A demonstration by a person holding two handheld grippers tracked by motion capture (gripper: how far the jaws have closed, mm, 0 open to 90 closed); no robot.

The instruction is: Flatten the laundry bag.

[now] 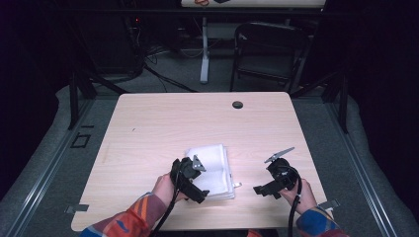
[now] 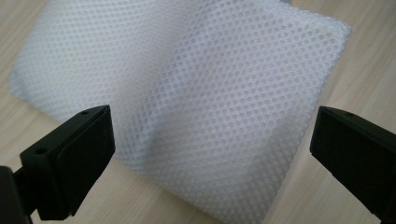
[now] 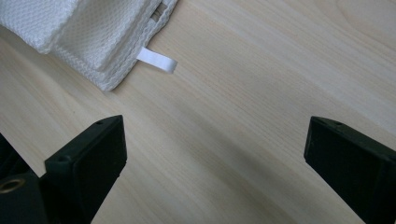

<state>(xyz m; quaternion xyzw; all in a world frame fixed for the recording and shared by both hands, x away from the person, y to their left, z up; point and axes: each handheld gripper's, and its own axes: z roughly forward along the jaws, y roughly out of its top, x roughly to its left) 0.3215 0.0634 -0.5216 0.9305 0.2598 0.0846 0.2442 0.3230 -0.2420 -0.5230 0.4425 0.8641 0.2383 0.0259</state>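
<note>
High view: both grippers, left (image 1: pixel 190 180) and right (image 1: pixel 276 181), are held with jaws spread, gripping nothing. The folded white mesh cloth (image 1: pixel 213 170) lies on the pale wooden surface (image 1: pixel 163 123). One corner should be pinched cleanly.

White mesh cloth (image 1: pixel 213 168), folded into flat stack, lies on table near front edge; small tag (image 3: pixel 157 60) at corner.

Your high view: tabletop (image 1: pixel 197 123) evenly lit from above, surroundings near black, image soft and low-res. Both gripper views bright; mesh cloth (image 2: pixel 224 93) sharp mid-frame, blurred at far corner. Jaws slightly soft, shadows faint.
</note>
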